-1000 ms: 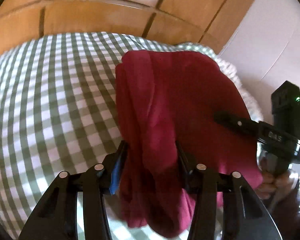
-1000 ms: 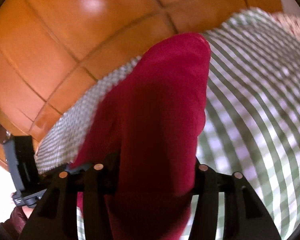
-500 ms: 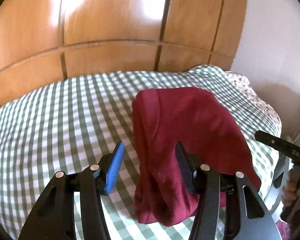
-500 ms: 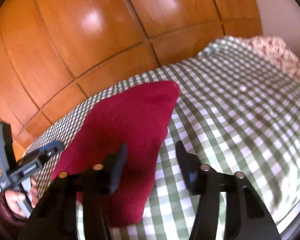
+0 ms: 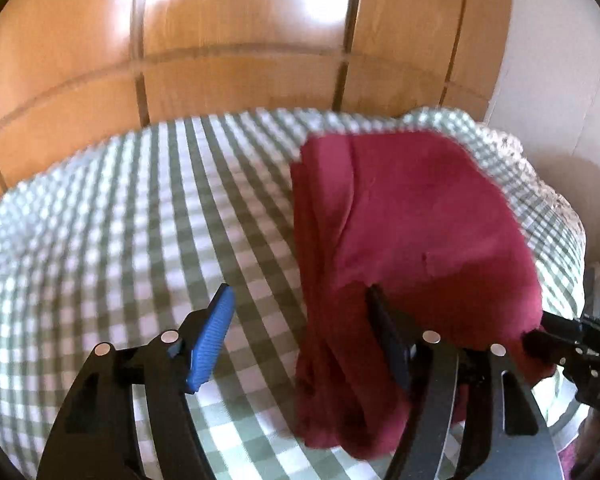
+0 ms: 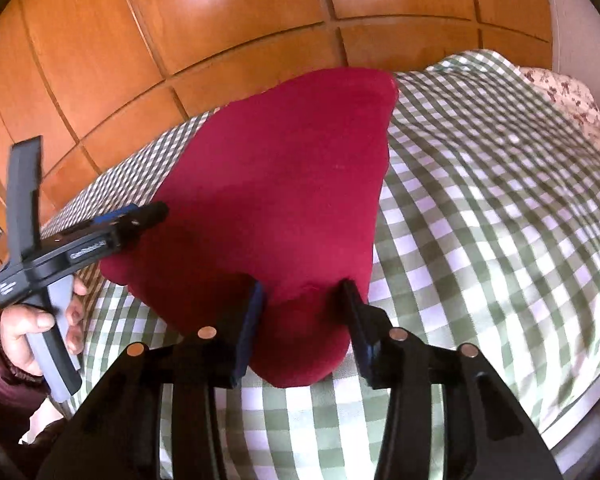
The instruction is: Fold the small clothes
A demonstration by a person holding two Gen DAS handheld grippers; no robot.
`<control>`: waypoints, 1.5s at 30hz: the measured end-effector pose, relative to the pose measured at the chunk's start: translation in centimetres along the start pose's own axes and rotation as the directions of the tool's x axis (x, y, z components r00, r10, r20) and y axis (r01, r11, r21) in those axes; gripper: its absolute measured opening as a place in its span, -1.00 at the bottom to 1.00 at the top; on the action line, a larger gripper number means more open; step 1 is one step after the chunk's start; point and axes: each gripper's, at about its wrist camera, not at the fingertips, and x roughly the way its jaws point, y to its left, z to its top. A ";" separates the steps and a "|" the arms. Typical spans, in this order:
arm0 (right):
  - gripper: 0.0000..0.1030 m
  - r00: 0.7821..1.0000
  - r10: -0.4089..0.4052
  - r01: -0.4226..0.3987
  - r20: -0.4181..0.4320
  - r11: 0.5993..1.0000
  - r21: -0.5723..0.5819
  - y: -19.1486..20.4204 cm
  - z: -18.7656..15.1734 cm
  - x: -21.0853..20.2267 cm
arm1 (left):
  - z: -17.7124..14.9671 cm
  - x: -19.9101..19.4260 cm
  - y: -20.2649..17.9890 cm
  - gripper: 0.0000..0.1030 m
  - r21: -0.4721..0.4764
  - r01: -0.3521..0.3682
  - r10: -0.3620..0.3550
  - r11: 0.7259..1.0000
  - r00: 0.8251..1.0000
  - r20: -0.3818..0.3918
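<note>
Wood-panelled wardrobe doors (image 6: 228, 40) stood behind a bed covered with a green-and-white checked bedspread (image 5: 120, 232); a floral-print cloth (image 6: 572, 108) showed at the bed's far corner, beside a pale wall (image 5: 560, 60).

Dark red garment (image 6: 284, 184) lay folded on the bedspread, close to the near edge of the bed. From the left wrist view its layered fold edges ran down the left side of the cloth, with the bulk spreading right toward the corner.

Left gripper (image 5: 300, 332): fingers well apart, having just been opening. The blue-padded finger (image 5: 212, 340) was over bare checks, clear of the cloth. The other finger sat at the garment's near folds; contact with the fabric could not be judged, but nothing was clamped. View blurred.

Right gripper (image 6: 304, 320): fingers partly apart, straddling the garment's rounded near end. The jaws had been closing within the last moments. Fabric lay between the pads; whether they actually pressed on it could not be told, since the cloth looked slack and flat on the bed.

Each gripper appeared in the other's view, at the garment's opposite side. A hand (image 6: 32, 332) in a dark maroon sleeve (image 6: 0, 376) held the left gripper's handle.
</note>
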 end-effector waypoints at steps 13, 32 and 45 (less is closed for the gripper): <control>0.23 0.996 -0.076 0.079 -0.042 0.993 0.084 0.2 12.1 8.4 | -1.3 1.8 -0.3 0.43 -0.010 -0.036 0.036 0.999 0.998 -0.053; 0.95 0.951 -0.263 0.247 0.161 0.962 0.112 4.3 4.3 -1.5 | -2.4 -7.5 -0.6 0.82 -0.059 -0.173 0.178 0.983 0.981 0.082; 0.95 0.881 -0.438 0.408 0.180 0.895 0.177 5.8 -1.0 -4.6 | -5.6 -10.6 0.1 0.91 -0.120 -0.212 0.221 0.970 0.973 0.071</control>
